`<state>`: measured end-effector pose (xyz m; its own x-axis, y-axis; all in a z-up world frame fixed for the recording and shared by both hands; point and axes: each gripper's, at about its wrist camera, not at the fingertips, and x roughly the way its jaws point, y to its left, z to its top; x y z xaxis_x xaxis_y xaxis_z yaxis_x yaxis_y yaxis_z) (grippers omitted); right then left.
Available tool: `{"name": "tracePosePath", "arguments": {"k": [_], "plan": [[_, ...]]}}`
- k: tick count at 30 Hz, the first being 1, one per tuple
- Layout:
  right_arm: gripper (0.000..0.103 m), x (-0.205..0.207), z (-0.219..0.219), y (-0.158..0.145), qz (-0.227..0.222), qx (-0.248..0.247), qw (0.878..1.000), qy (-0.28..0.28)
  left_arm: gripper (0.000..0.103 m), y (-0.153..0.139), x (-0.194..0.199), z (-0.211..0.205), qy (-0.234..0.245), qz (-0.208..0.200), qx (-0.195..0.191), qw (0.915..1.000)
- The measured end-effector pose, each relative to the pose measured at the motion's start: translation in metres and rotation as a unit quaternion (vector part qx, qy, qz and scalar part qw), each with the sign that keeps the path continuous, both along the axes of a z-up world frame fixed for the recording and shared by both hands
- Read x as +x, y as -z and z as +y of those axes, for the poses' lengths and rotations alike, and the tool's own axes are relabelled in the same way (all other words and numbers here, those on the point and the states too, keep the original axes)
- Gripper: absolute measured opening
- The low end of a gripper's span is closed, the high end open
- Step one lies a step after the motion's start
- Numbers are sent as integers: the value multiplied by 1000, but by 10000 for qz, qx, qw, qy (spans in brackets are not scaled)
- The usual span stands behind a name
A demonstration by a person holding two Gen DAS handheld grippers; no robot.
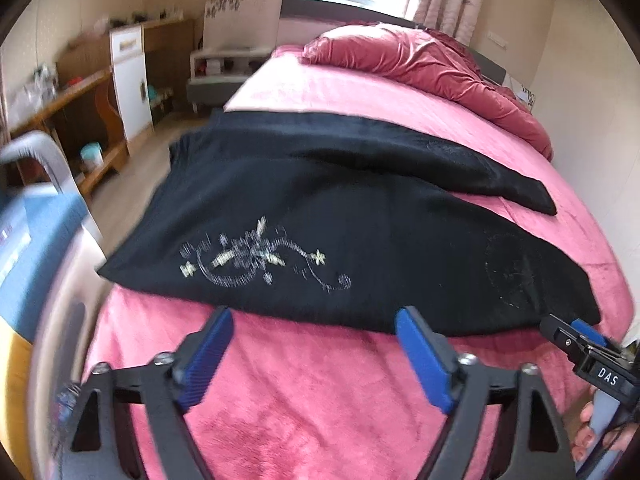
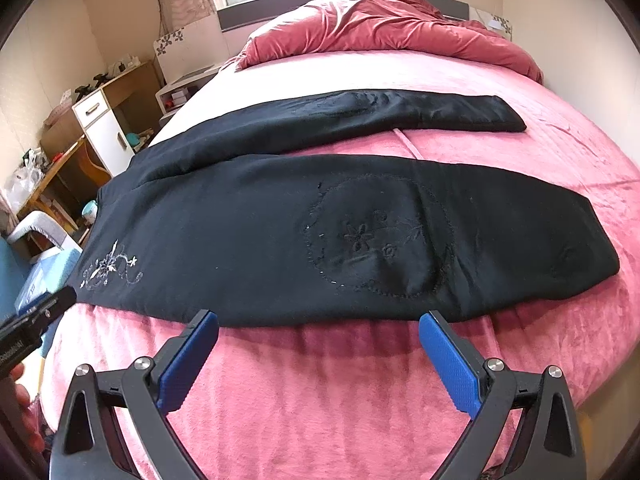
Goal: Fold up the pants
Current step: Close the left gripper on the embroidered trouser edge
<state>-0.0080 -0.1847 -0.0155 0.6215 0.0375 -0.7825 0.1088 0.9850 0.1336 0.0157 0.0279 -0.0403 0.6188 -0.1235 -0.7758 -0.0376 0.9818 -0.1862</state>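
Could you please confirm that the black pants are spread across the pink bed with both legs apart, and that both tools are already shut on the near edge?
Not quite: the left tool and right tool are both open, just short of the near edge, as each wrist view shows. The black pants do lie across the pink bed, legs apart.

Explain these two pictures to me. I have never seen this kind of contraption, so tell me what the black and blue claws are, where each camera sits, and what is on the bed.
There is no robot here: a person holds a two-finger hand tool in each hand. Each picture comes from a wide-angle camera on one tool, looking along its fingers. The first shows the left gripper, with the right one at the picture's right edge; the second shows the right gripper. Both stand open with their blue pads empty, close to the near edge of the cloth. Spread across the pink fleece bed cover lie black embroidered pants, legs apart, not yet folded. A crumpled red quilt lies at the far end.
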Motion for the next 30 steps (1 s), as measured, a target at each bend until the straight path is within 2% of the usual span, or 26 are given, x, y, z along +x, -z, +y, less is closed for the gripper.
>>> {"name": "tracePosePath", "arguments": {"k": [2,5,9,14,20,22,23,25,30], "plan": [[100,0,-10,2,80,190,9997,105,88,7,3,7,5,172,-218,9996],[96,-2,-32,5,184,495,9981,305,88,15,7,18,-110,278,-281,9992],[90,-14,-85,10,221,1012,9905,906,92,24,11,41,-341,393,-445,9977],[80,-41,-171,16,29,1463,9678,2050,92,32,19,69,-630,536,-491,9954],[74,-52,-258,40,-40,2023,9279,3130,91,44,22,107,-1146,760,-761,9876],[74,-50,-272,47,-19,2076,9197,3332,85,47,22,118,-1330,832,-835,9841],[74,-45,-277,50,-6,2140,9166,3377,78,48,22,124,-1422,855,-849,9825],[73,-40,-288,56,26,2167,9142,3425,74,50,22,133,-1542,867,-801,9810],[72,-18,-297,63,104,1964,9204,3379,65,50,31,145,-1636,942,-884,9780]]}}
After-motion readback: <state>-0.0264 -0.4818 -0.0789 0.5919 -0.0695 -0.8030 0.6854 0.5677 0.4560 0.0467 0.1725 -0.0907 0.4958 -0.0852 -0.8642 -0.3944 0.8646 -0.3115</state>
